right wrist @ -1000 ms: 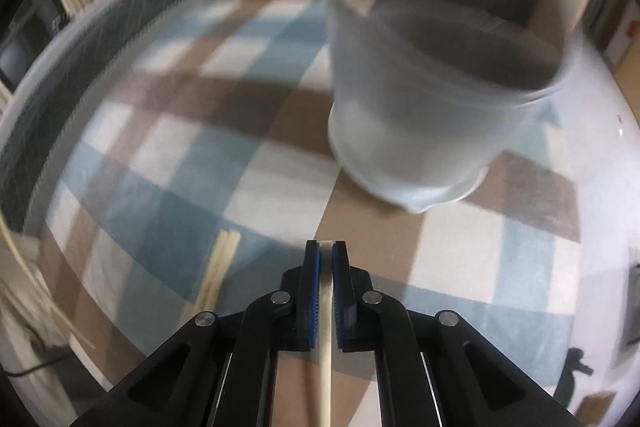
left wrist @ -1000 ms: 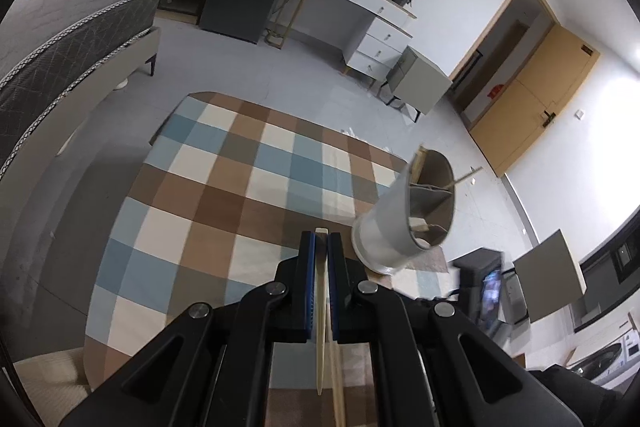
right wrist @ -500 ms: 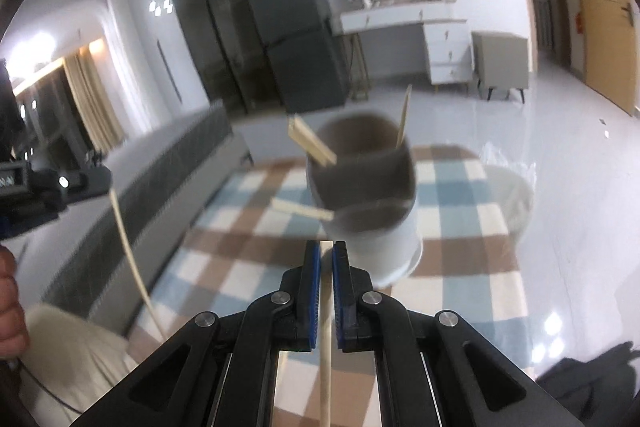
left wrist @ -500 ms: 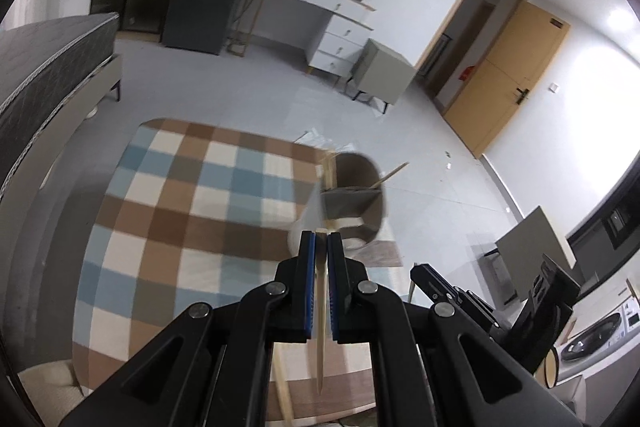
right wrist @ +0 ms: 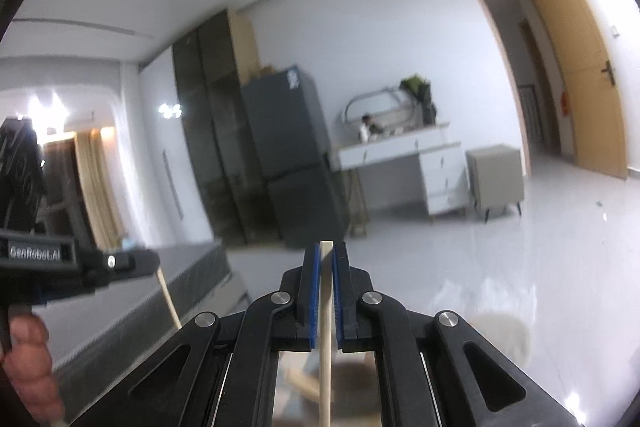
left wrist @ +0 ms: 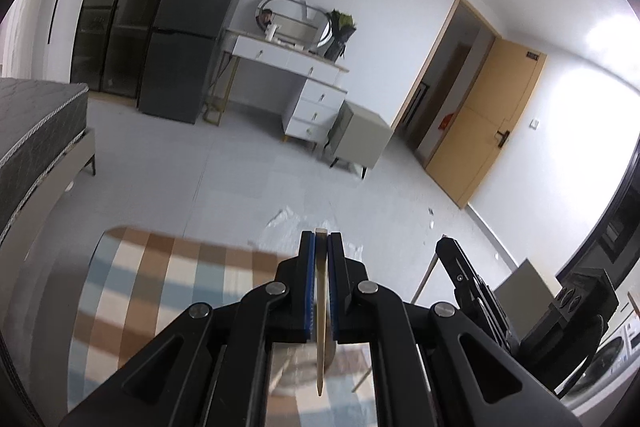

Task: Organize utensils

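My left gripper (left wrist: 321,239) is shut on a pale wooden chopstick (left wrist: 321,327) that hangs down between the blue pads, high above the checked tablecloth (left wrist: 160,287). The grey utensil holder (left wrist: 296,363) shows only as a blur beneath the fingers. To the right, my right gripper (left wrist: 460,267) carries its own stick (left wrist: 424,277). In the right wrist view, my right gripper (right wrist: 326,249) points level and is shut on a wooden chopstick (right wrist: 326,339). The holder's brown inside (right wrist: 352,387) with a stick (right wrist: 300,383) lies below it. My left gripper (right wrist: 60,267) and a hand (right wrist: 28,359) are at the left.
A grey bed (left wrist: 36,131) flanks the table on the left. Across the floor stand a dark fridge (left wrist: 200,27), a white desk with a mirror (left wrist: 288,59), a grey nightstand (left wrist: 356,135) and a wooden door (left wrist: 488,123).
Both grippers rose with their chopsticks still clamped. The holder slid from mid-view to beneath the fingers. The right view swung up from the table to the room.
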A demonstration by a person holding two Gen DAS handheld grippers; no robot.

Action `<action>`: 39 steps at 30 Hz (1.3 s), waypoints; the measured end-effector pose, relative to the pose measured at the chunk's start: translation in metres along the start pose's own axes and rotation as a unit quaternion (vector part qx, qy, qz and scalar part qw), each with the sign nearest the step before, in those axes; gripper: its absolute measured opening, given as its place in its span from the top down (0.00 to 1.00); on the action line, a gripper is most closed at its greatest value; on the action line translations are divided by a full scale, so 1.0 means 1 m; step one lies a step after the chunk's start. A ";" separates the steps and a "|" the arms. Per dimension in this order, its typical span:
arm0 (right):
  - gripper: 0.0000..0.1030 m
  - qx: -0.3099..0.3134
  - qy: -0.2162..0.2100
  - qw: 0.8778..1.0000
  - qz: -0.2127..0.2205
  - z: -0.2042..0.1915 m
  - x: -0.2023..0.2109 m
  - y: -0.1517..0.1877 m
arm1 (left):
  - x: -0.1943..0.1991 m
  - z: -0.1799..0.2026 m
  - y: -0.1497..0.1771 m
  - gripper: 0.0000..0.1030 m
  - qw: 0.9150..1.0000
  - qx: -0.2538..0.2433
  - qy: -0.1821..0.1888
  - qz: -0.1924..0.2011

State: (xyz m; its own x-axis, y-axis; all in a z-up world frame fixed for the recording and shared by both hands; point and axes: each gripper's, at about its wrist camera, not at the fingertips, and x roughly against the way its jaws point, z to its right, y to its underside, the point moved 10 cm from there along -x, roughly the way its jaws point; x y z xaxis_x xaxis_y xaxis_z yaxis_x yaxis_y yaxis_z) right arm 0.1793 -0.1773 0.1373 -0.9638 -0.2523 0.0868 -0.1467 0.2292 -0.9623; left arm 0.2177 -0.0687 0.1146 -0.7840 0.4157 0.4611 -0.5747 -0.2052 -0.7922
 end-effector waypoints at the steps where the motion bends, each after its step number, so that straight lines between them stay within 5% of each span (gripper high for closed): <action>1: 0.95 -0.008 0.002 1.000 0.012 0.006 -0.005 -0.006 | -0.007 -0.001 -0.004 0.99 1.000 0.000 0.001 0.004; 8: 0.95 -0.037 0.022 0.998 0.042 0.019 -0.058 0.026 | -0.066 -0.015 -0.006 0.99 1.000 -0.015 -0.009 0.006; 18: 0.95 -0.027 0.050 0.997 0.045 0.033 -0.082 0.058 | -0.090 -0.017 0.018 0.99 0.999 -0.051 0.007 -0.001; 27: 0.95 0.025 0.023 0.999 -0.007 0.022 -0.086 0.078 | -0.092 -0.018 0.055 0.99 0.995 -0.079 -0.004 -0.060; 34: 0.92 0.028 0.000 0.996 -0.080 0.018 -0.068 0.102 | -0.072 -0.018 0.077 0.98 0.989 -0.048 0.026 -0.134; 36: 0.89 0.007 -0.006 0.995 -0.099 0.020 -0.061 0.106 | -0.066 -0.014 0.081 0.87 0.986 -0.042 0.027 -0.156; 38: 0.70 -0.012 -0.005 0.993 -0.119 0.024 -0.056 0.109 | -0.052 -0.013 0.082 0.73 0.986 -0.032 0.020 -0.164; 39: 0.68 -0.020 -0.002 0.992 -0.122 0.026 -0.048 0.108 | -0.046 -0.015 0.080 0.71 0.987 -0.029 0.016 -0.159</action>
State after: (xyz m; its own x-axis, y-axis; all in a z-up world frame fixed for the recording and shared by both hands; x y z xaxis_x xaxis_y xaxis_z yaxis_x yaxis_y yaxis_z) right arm 0.2157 -0.1649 0.0227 -0.8979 -0.3077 0.3148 -0.3840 0.1978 -0.9019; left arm 0.2112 -0.0909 0.0241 -0.5580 0.4780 0.6784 -0.7752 -0.0084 -0.6317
